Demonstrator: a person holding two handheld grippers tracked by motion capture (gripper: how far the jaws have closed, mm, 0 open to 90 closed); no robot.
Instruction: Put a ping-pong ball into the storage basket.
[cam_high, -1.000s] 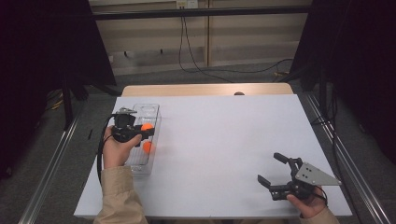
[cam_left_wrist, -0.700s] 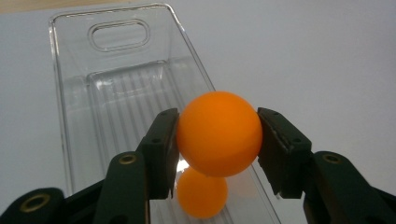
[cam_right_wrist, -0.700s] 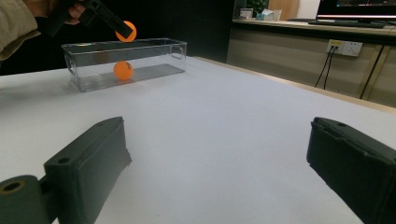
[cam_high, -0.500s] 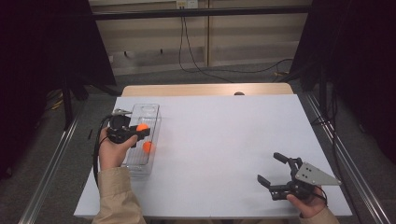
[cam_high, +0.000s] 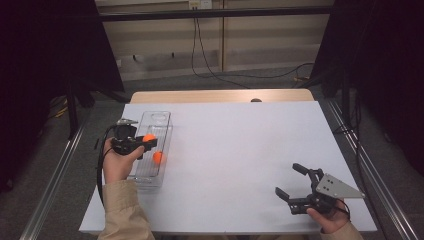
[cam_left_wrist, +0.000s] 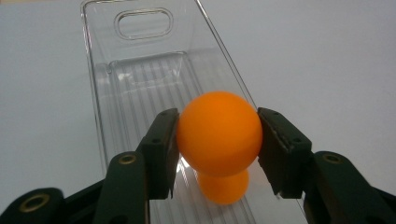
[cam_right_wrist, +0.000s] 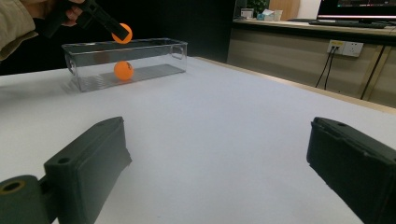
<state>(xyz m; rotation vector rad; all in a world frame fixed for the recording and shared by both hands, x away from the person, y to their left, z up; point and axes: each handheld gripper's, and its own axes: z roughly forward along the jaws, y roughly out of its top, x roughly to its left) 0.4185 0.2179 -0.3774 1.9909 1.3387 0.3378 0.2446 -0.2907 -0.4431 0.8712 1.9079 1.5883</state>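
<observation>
So far: one orange ball (cam_high: 158, 157) already down in clear bin (cam_high: 161, 119). Second ball (cam_left_wrist: 218, 133) pinched in left gripper (cam_high: 145, 141), held over bin, not dropped yet. Right gripper (cam_high: 291, 181) idle w/ jaws wide, nothing btwn them, well apart on table (cam_high: 240, 150). Left: let go.

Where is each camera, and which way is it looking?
High view: above the person's side, looking forward and down on the white table; both forearms, hands and claws show.
Left gripper view: rides the left claw, looking along its jaws, shut on an orange ball over the clear bin.
Right gripper view: rides the right claw, low, looking across the table; its open jaws show, the other hand far off.
Shared: all three show the bin and both balls, including the ball inside.
</observation>
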